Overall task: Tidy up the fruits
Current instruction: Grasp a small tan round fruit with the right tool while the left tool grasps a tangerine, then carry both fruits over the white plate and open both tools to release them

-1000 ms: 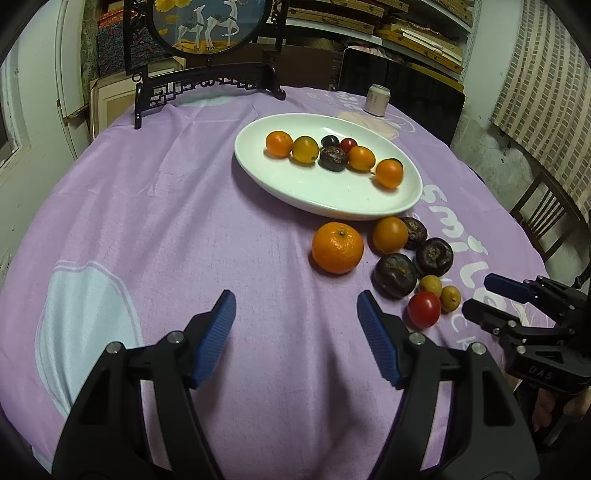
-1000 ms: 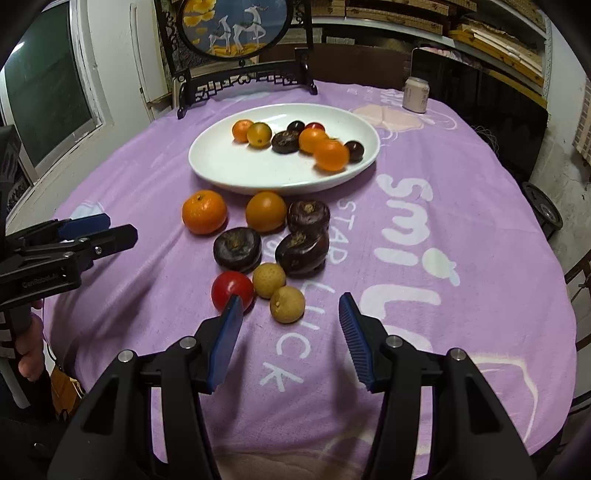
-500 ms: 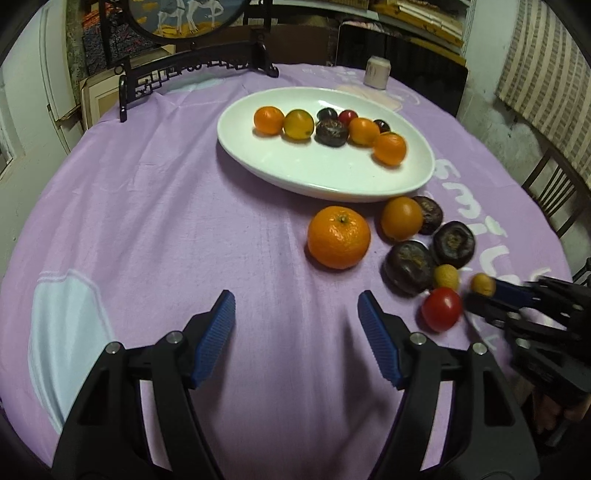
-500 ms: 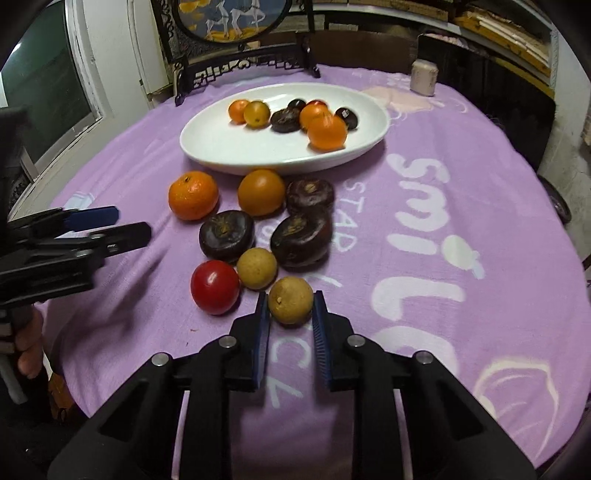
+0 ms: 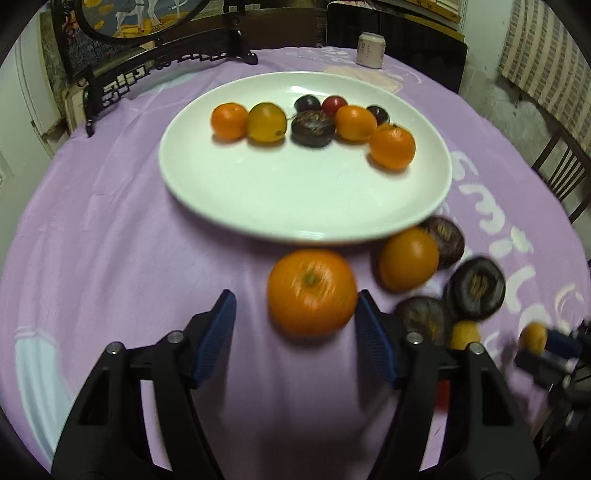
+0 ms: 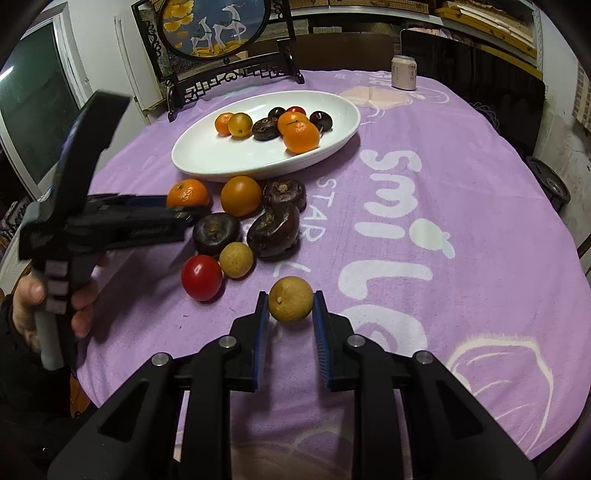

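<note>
so compared with half a second back, the right tongs [image 6: 290,308] had the little tan longan [image 6: 290,299] pinched down among the loose fruit, and now it's up off the purple cloth [image 6: 461,192] and pulled away from the yellowish fruit [image 6: 236,259] and the cherry tomato [image 6: 201,277], which stay put. the left tongs [image 5: 295,325] have pushed forward too: the big tangerine [image 5: 312,291] used to sit well ahead of the blue pads, now it's right between them.

right tongs: narrowed down, both blue pads [image 6: 261,314] pressed on the longan's sides, holding it near the front edge of the bench.

left tongs: wide open, the tangerine sits in the gap closer to the right pad [image 5: 375,345], looks like it's touching or nearly so, can't say for sure because of the blur. clear gap on the left side. the fruit rests on the cloth, just near of the white plate [image 5: 258,192].

on the plate, along the far side, a row of small oranges, dark round fruits and a red one. to the right of the tangerine: a smooth orange fruit [image 5: 408,258] and three dark water chestnuts [image 5: 476,288]. far side of the bench has a can [image 6: 403,72] and a framed deer screen [image 6: 212,27].
</note>
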A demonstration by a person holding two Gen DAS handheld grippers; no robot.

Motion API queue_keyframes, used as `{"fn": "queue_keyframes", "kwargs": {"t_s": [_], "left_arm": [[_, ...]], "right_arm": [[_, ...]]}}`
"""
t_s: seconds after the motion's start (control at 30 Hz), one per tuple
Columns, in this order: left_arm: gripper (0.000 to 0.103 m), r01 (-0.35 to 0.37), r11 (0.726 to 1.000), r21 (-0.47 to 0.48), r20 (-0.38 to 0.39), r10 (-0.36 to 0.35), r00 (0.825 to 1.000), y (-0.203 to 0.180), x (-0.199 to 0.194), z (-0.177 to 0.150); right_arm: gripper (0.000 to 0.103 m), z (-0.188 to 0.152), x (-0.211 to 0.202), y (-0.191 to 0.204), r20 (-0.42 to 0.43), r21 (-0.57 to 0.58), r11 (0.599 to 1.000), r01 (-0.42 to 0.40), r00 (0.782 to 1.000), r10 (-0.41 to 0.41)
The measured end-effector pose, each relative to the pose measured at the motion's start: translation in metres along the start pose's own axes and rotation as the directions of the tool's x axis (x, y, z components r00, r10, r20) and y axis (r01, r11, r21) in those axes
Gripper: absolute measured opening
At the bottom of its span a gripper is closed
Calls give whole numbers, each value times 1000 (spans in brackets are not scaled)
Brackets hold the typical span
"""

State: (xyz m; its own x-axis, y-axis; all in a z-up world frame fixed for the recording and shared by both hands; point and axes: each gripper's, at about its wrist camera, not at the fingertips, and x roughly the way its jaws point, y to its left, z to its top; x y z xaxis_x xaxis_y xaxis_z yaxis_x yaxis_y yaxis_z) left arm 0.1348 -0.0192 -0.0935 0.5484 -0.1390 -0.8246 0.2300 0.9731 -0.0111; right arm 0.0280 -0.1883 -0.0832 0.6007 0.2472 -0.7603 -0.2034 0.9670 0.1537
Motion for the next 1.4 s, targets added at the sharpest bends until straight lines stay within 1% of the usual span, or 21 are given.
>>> {"fn": "queue_keyframes", "kwargs": {"t_s": [0.07, 0.2, 0.3, 0.4, 0.5, 0.67, 0.83, 0.9, 0.97, 1.07, 1.13, 1.2, 1.27, 1.33, 1.4], "left_arm": [[45, 25, 1000, -9, 15, -25, 1000, 1, 0, 4], [44, 61, 997, -42, 33, -60, 998, 7, -11, -3], [44, 79, 996, -46, 80, -75, 994, 7, -35, -12], [44, 104, 993, -49, 102, -98, 990, 6, -52, -19], [44, 116, 992, -41, 124, -110, 986, 5, -69, -23], [44, 128, 991, -37, 141, -122, 983, 5, -83, -25], [44, 124, 992, -35, 153, -117, 981, 10, -91, -20], [44, 113, 993, -35, 159, -106, 982, 13, -93, -12], [44, 95, 995, -41, 169, -87, 982, 20, -93, 4], [44, 50, 997, -63, 175, -38, 984, 33, -89, 29], [44, 31, 997, -72, 171, -19, 985, 40, -83, 45], [44, 8, 997, -80, 160, 5, 987, 45, -73, 64], [44, -18, 996, -92, 143, 31, 989, 49, -58, 89], [44, -38, 991, -128, 131, 55, 990, 54, -41, 113], [44, -33, 984, -176, 113, 53, 992, 61, -22, 131]], "right_arm": [[24, -1, -1, 1, 1, 0, 1000, -3, 1000, 3], [24, 0, -4, 2, 9, 1, 1000, -1, 1000, 1], [24, 2, -5, 3, 13, 0, 1000, 0, 1000, 0], [24, 3, -3, 5, 8, -4, 1000, 0, 1000, 0], [24, 3, -1, 8, 2, -10, 1000, -5, 1000, 5], [24, 8, -2, 14, 3, -26, 1000, -15, 1000, 15], [24, 29, -8, 25, 44, -69, 997, -18, 999, 21], [24, 44, -7, 27, 63, -84, 996, -13, 998, 19], [24, 65, -4, 28, 80, -92, 996, -4, 997, 11], [24, 93, 4, 28, 89, -98, 995, -1, 996, 9], [24, 113, 14, 28, 82, -101, 995, 7, 997, 1], [24, 134, 28, 28, 62, -97, 995, -5, 998, 11], [24, 152, 41, 30, 48, -92, 996, -4, 999, 9], [24, 173, 59, 30, 56, -81, 996, 25, 998, -21], [24, 189, 80, 27, 74, -62, 995, 78, 995, -73]]}}
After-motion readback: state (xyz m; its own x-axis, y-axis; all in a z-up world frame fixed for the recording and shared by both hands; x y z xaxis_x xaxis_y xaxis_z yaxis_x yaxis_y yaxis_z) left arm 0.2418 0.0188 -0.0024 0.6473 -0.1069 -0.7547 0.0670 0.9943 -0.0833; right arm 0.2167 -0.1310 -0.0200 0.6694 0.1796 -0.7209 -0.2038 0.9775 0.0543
